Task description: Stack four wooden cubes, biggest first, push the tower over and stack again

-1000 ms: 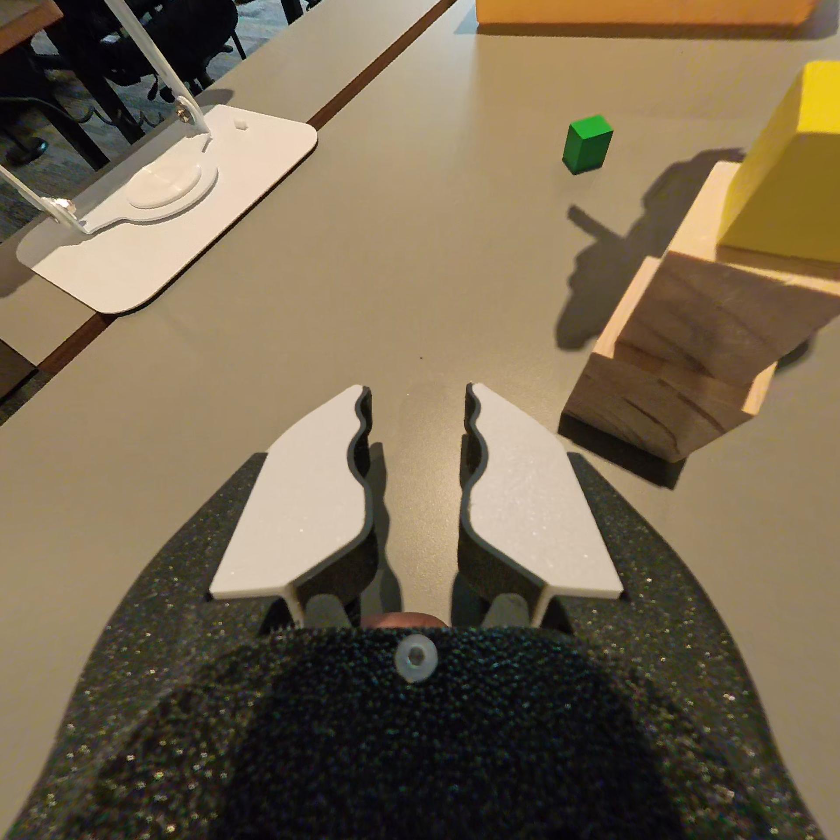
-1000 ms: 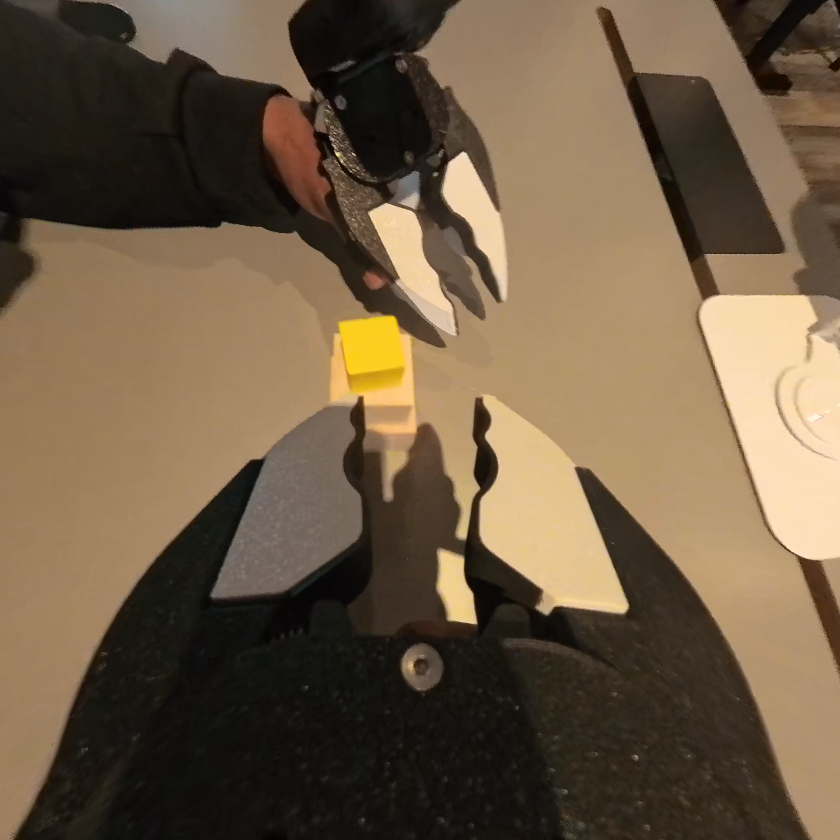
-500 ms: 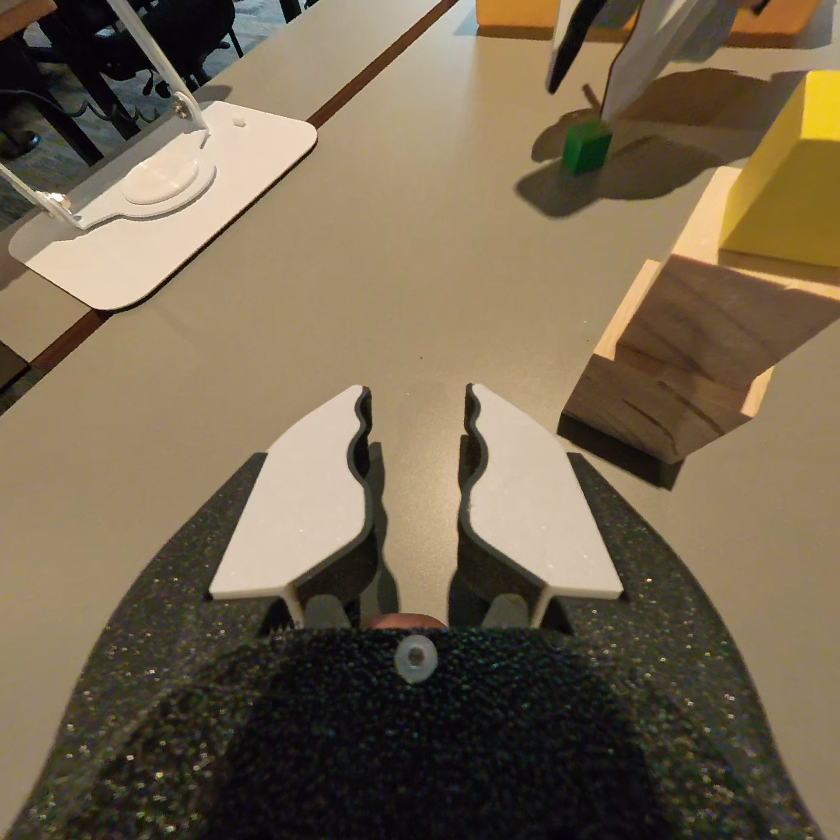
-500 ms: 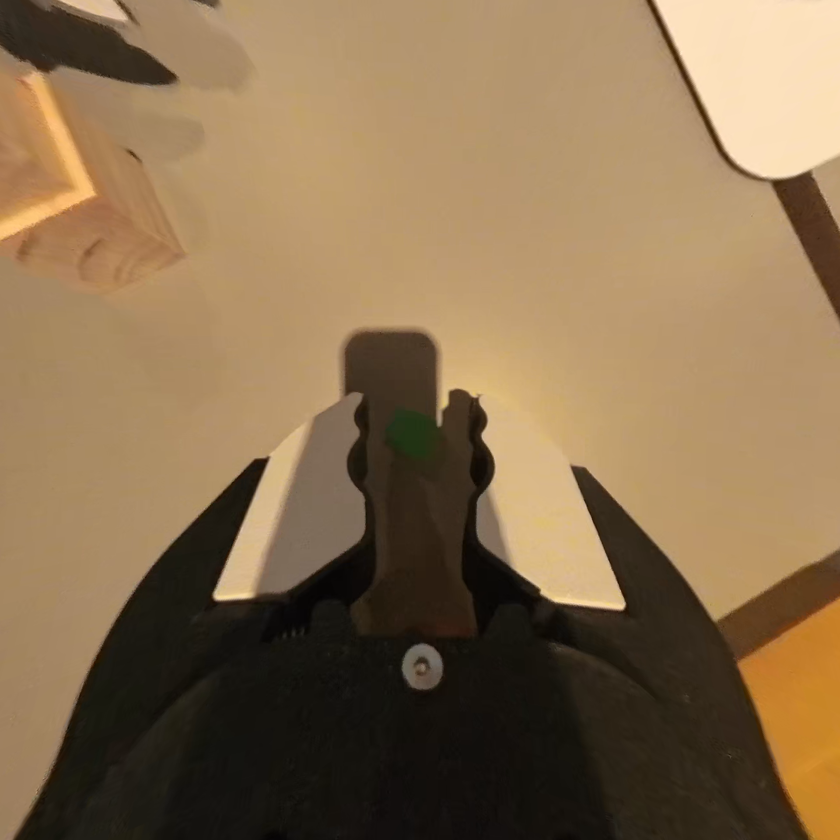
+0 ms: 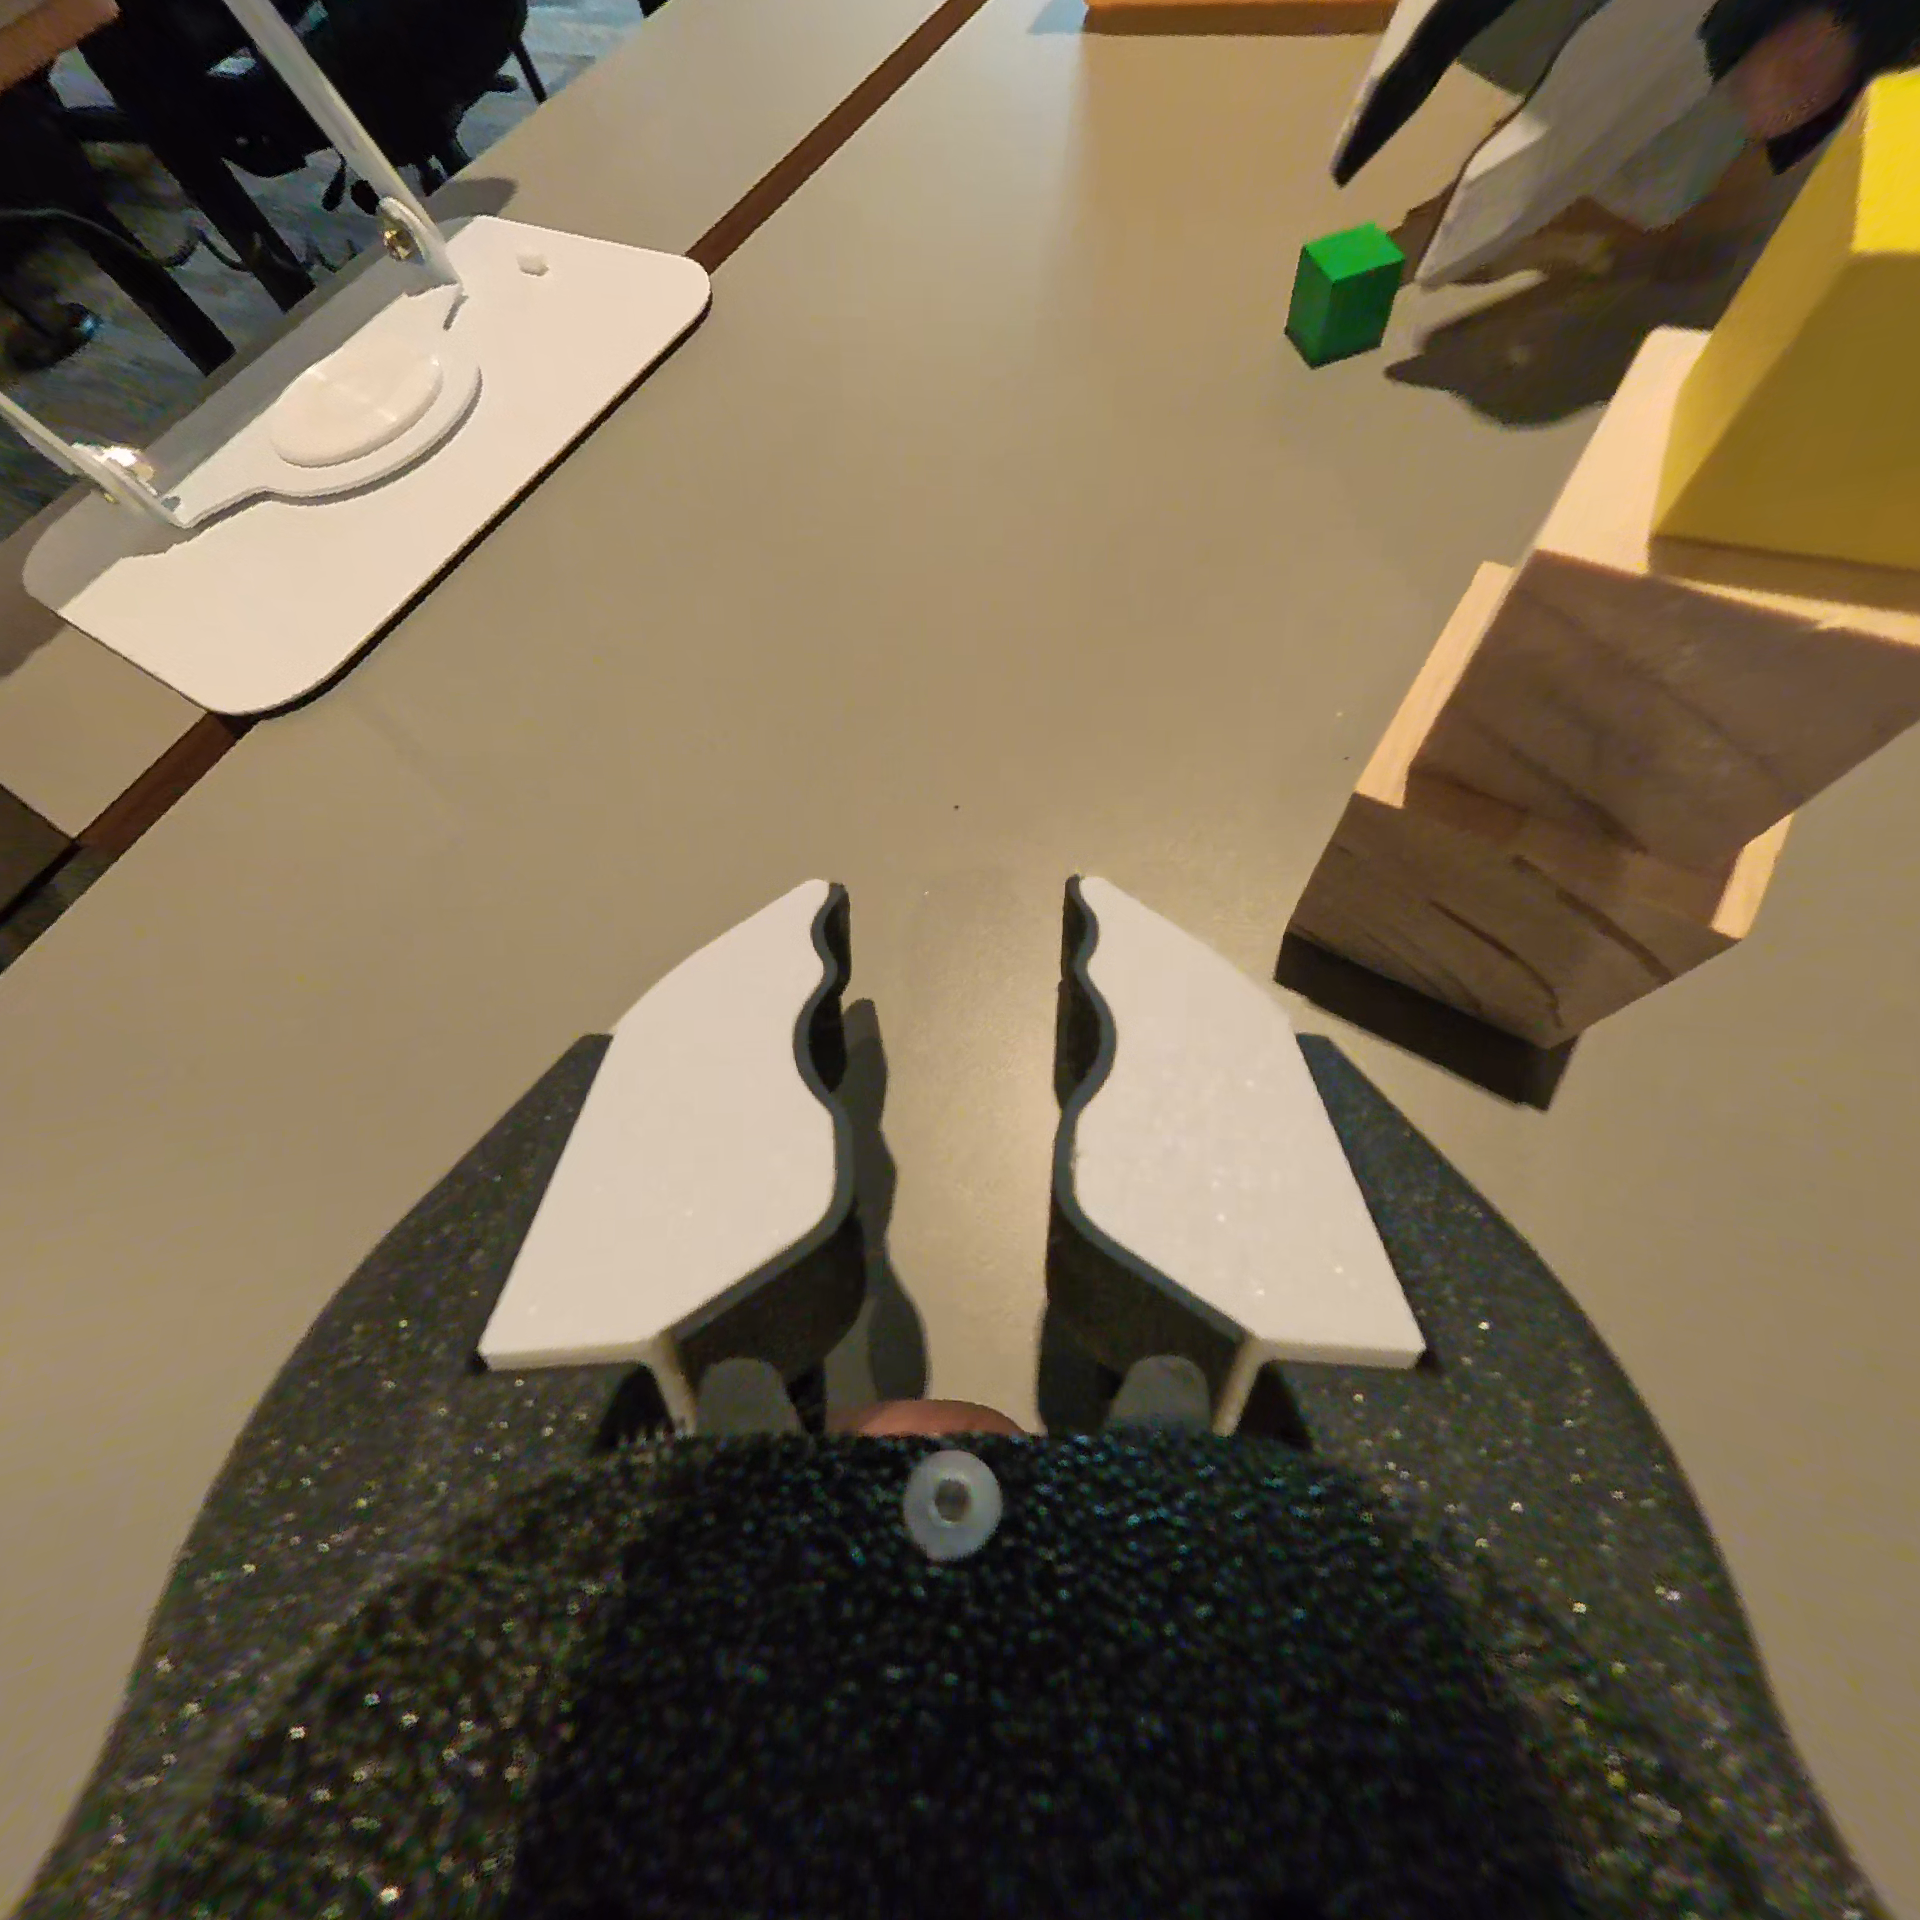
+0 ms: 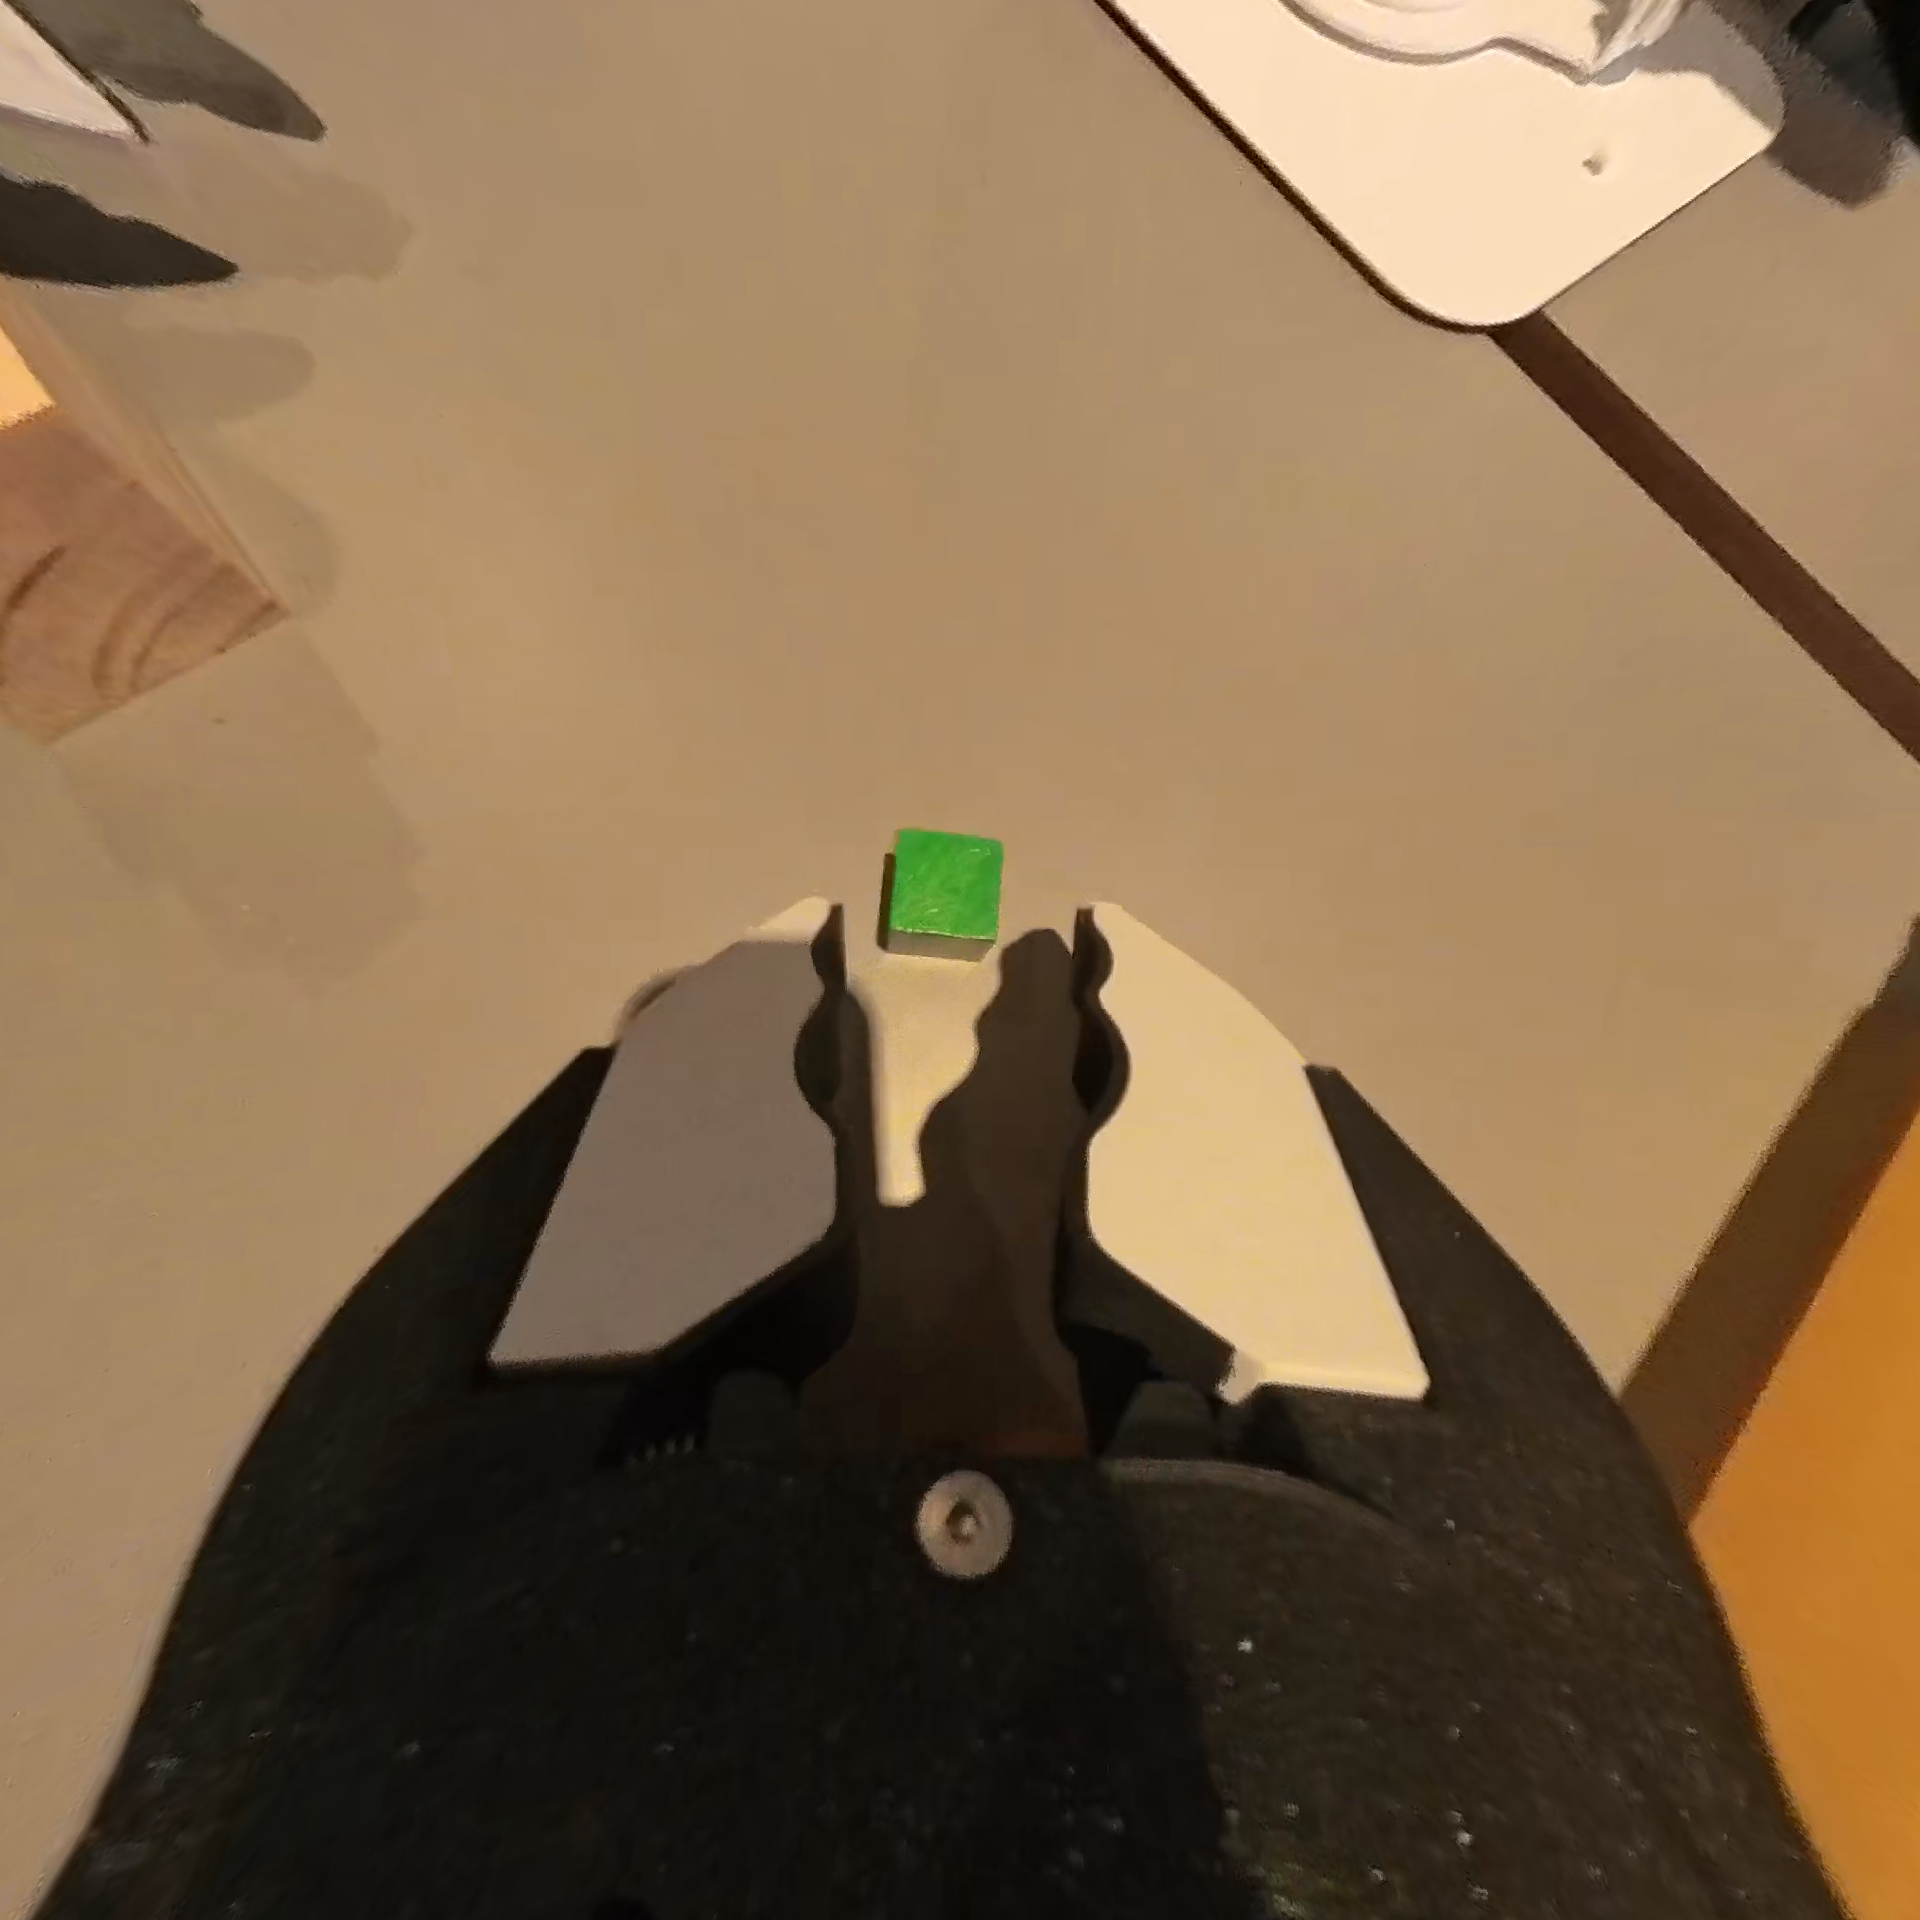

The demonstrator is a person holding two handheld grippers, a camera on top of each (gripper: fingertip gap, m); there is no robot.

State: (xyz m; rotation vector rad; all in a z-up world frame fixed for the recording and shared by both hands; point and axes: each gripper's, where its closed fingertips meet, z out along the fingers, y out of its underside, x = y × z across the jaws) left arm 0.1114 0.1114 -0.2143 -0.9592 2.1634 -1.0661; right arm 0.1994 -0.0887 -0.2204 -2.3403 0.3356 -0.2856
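A tower stands at the right of the left wrist view: a big plain wooden cube (image 5: 1455, 935), a smaller wooden cube (image 5: 1662, 707) on it, and a yellow cube (image 5: 1829, 364) on top. A small green cube (image 5: 1342, 293) lies alone on the table beyond it. My left gripper (image 5: 948, 899) is open and empty, low over the table left of the tower. My right gripper (image 6: 954, 914) is open, its fingertips just short of the green cube (image 6: 943, 891), which lies on the table. It also shows in the left wrist view (image 5: 1403, 197), above and right of the green cube.
A white stand base (image 5: 343, 457) sits at the table's left edge; it also shows at the top right of the right wrist view (image 6: 1455, 156). An orange block (image 5: 1236, 10) lies at the far end. A dark seam (image 6: 1714, 540) runs between tables. The gap from one gripper's tips to the other's is roughly 20 cm.
My right gripper swung away from the tower and came down over the green cube, then drew back slightly so the cube lies just ahead of its tips. My left gripper stayed still.
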